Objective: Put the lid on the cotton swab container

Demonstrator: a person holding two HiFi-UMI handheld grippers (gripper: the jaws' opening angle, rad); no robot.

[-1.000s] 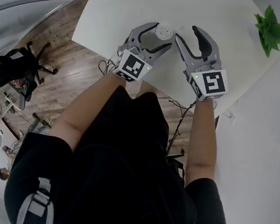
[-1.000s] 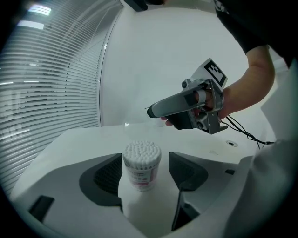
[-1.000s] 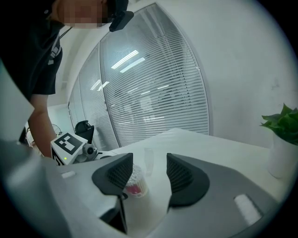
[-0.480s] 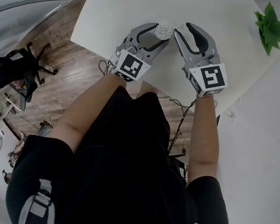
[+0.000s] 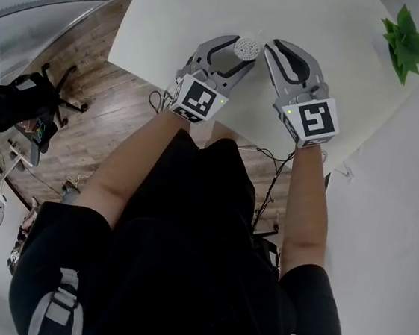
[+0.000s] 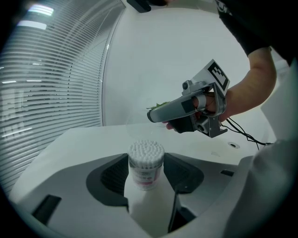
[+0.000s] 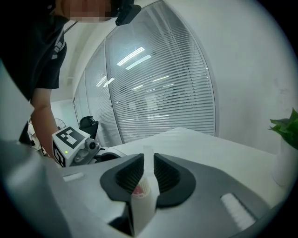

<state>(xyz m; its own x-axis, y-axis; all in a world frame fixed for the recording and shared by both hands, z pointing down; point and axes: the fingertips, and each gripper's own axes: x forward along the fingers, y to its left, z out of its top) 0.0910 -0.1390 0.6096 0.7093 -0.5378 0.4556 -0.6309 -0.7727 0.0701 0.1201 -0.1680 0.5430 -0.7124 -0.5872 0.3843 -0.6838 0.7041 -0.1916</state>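
Observation:
The cotton swab container (image 5: 247,49), a small clear tub packed with white swabs, stands on the white table (image 5: 175,9). My left gripper (image 5: 242,55) has closed in on it and is shut on it; in the left gripper view the container (image 6: 145,160) sits upright between the pads, its top uncovered. My right gripper (image 5: 269,51) is just right of it. Its jaws have just been closing, and they pinch the clear lid (image 7: 148,160), seen edge-on between the pads. The right gripper (image 6: 152,116) hangs a little beyond the container.
A green potted plant (image 5: 404,41) stands at the table's far right corner, also as a plant (image 7: 285,128) in the right gripper view. The table's near edge runs just under both grippers. A black office chair (image 5: 18,100) stands on the wooden floor to the left.
Both grippers' jaws have narrowed: the left around the container, the right from wide open to nearly together on the lid. Neither hand has shifted.

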